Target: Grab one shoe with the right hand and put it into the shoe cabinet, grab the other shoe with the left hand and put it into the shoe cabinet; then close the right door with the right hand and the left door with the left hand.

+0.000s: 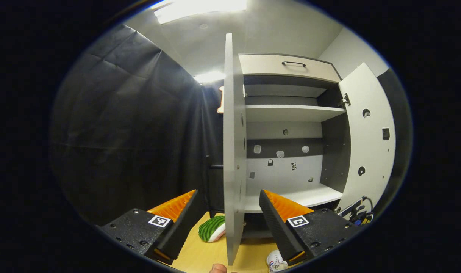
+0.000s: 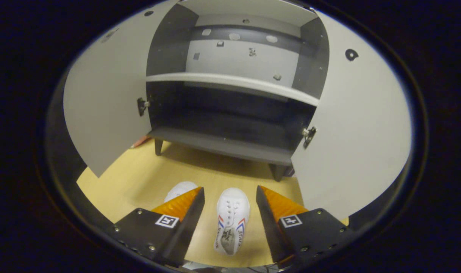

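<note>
Two white shoes (image 2: 232,220), striped on the sides, lie on the floor (image 2: 139,182).

Little here can be read. In the right gripper view, the white shoe (image 2: 232,220) lying on the floor carries dark print on its insole and along its side by the coloured stripes — too small and blurred to make out. Each gripper body bears a square black-and-white coded marker, a pattern with no letters, as on the left gripper (image 1: 228,212) and the right gripper (image 2: 230,206). The small stickers on the cabinet's back panel (image 1: 283,167) are illegible.
</note>
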The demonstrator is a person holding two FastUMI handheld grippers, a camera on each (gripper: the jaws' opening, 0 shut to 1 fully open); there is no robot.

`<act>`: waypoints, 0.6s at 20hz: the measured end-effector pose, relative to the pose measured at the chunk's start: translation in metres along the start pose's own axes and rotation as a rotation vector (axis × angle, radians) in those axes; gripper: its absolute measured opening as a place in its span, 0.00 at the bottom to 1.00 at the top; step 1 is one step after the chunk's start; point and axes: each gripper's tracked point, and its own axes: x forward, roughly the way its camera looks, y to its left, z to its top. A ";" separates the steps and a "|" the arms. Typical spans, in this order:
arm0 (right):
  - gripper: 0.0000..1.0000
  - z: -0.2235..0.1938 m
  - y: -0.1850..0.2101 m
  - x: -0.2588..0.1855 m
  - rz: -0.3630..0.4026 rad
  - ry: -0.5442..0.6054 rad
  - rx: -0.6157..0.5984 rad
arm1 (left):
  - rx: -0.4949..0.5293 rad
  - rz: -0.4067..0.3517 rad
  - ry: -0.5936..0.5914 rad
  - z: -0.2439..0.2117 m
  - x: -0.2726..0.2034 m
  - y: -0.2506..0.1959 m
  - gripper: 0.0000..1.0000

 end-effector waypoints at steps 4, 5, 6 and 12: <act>0.82 -0.056 0.007 0.035 0.031 0.155 0.017 | 0.007 0.044 0.017 -0.006 0.000 0.015 0.96; 0.82 -0.067 0.010 0.043 0.043 0.189 0.022 | 0.008 0.053 0.023 -0.008 0.000 0.017 0.96; 0.80 -0.077 0.012 0.048 0.053 0.221 0.029 | 0.009 0.062 0.028 -0.011 -0.001 0.021 0.96; 0.82 -0.114 0.027 0.069 0.109 0.356 0.097 | 0.012 0.100 0.053 -0.020 -0.001 0.034 0.96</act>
